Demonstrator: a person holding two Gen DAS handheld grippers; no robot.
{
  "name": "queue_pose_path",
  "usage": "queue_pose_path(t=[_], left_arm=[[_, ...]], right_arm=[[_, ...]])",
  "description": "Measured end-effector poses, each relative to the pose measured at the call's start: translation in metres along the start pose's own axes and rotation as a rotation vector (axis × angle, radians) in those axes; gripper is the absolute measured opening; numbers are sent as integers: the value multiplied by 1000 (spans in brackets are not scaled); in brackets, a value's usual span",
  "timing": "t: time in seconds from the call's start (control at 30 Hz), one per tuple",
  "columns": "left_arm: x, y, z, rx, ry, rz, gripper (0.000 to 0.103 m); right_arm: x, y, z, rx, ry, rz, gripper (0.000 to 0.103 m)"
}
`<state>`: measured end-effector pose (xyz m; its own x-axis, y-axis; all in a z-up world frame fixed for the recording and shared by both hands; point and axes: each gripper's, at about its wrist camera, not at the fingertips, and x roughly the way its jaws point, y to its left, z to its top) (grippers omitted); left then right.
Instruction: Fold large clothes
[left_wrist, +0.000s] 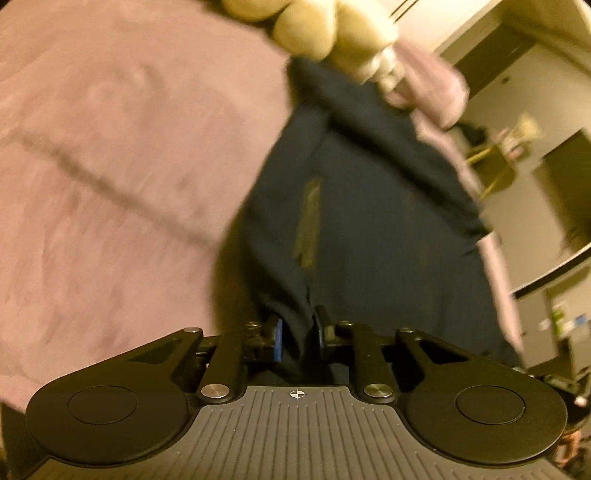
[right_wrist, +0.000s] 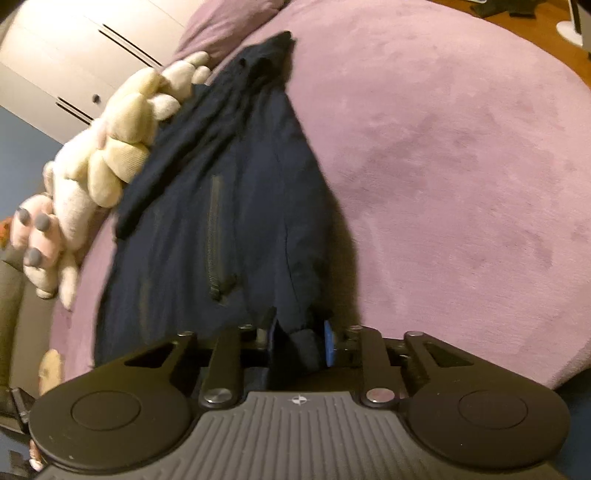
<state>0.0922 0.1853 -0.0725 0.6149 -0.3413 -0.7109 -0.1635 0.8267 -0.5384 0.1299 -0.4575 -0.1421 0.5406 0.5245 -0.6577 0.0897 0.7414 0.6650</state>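
Note:
A dark navy garment (left_wrist: 369, 229) with a zipped pocket (right_wrist: 214, 236) lies stretched along a mauve bedcover (left_wrist: 110, 147). In the left wrist view my left gripper (left_wrist: 298, 338) is shut on a fold of its near edge, the blue pads pressing the cloth from both sides. In the right wrist view my right gripper (right_wrist: 299, 343) is shut on another bunched edge of the navy garment (right_wrist: 236, 177), the fabric filling the gap between its pads. The far end of the garment runs up toward a pillow. Its full shape is hidden by folds.
A cream plush toy (right_wrist: 122, 147) lies against the garment's left side, and shows as the plush toy (left_wrist: 325, 26) at the top of the left view. White cupboard doors (right_wrist: 81, 66) stand behind it. The mauve bedcover (right_wrist: 461, 166) spreads wide to the right. Shelving (left_wrist: 535, 166) stands beyond the bed.

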Motion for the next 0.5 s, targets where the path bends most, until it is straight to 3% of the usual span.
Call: queue_pose_path(t=[0.1,0.2,0.3,0.5], left_arm=[[-10,-12,30,-41,-88,-77,19],[-4,-18,66,-104,-147,-87,18],[18,-23,98,-128,-183,-48,18],[93,-17,139,-217,-151,76,19]], right_arm=[[-6,10,15,43,-54,74,21],[-5,22,42,77,-124,124,21],[8,32,77,122,-178,131,21],[68,51,136,144,-221,13,22]])
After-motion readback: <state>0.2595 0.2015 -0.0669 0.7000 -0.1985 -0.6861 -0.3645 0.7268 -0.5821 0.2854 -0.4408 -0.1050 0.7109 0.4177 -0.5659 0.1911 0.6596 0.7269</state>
